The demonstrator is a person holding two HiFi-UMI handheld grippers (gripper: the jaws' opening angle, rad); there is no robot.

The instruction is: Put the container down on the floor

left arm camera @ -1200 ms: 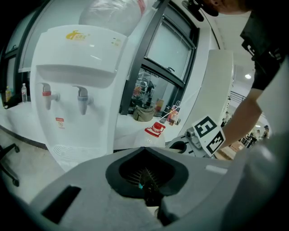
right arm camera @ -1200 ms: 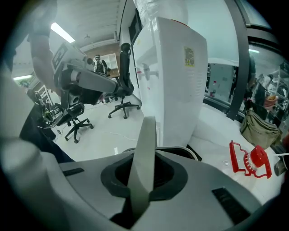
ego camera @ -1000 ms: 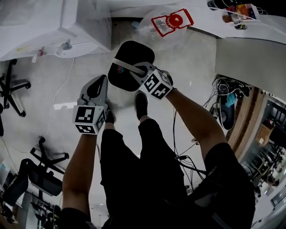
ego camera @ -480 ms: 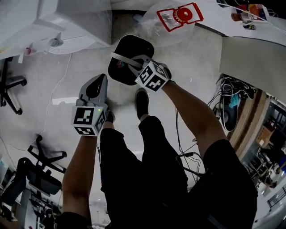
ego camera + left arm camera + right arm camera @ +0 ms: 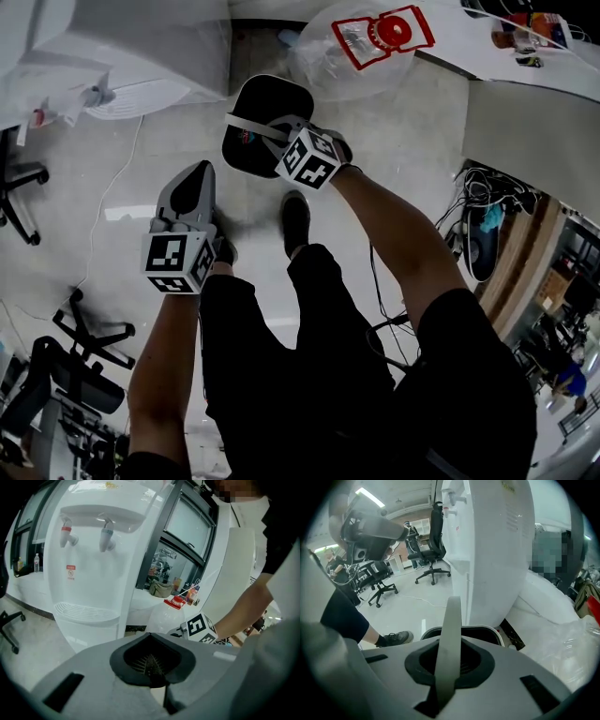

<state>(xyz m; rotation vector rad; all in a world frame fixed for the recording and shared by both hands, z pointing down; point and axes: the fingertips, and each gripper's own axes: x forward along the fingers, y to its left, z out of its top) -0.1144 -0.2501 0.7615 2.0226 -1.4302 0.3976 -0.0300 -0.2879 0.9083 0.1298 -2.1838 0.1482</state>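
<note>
The container (image 5: 272, 105) is a black bin with a grey strap handle (image 5: 246, 127). It hangs above the floor in front of the person's feet. My right gripper (image 5: 275, 133) is shut on that handle. In the right gripper view the handle (image 5: 451, 620) runs up between the jaws, with the bin's rim (image 5: 490, 631) just beyond them. My left gripper (image 5: 194, 176) is lower left of the bin, apart from it, shut and holding nothing. In the left gripper view the left gripper (image 5: 152, 667) shows closed jaws with nothing between them.
A white water dispenser (image 5: 89, 550) stands close behind the bin, and a large clear water bottle with a red cap (image 5: 361, 47) lies beside it. The person's shoe (image 5: 296, 217) is just behind the bin. Office chairs (image 5: 431, 541) stand farther off, and cables (image 5: 478, 183) lie at the right.
The right gripper and the bin have drifted slightly left in the head view. The left gripper has moved a little left and down the picture. Both grips are unchanged.
</note>
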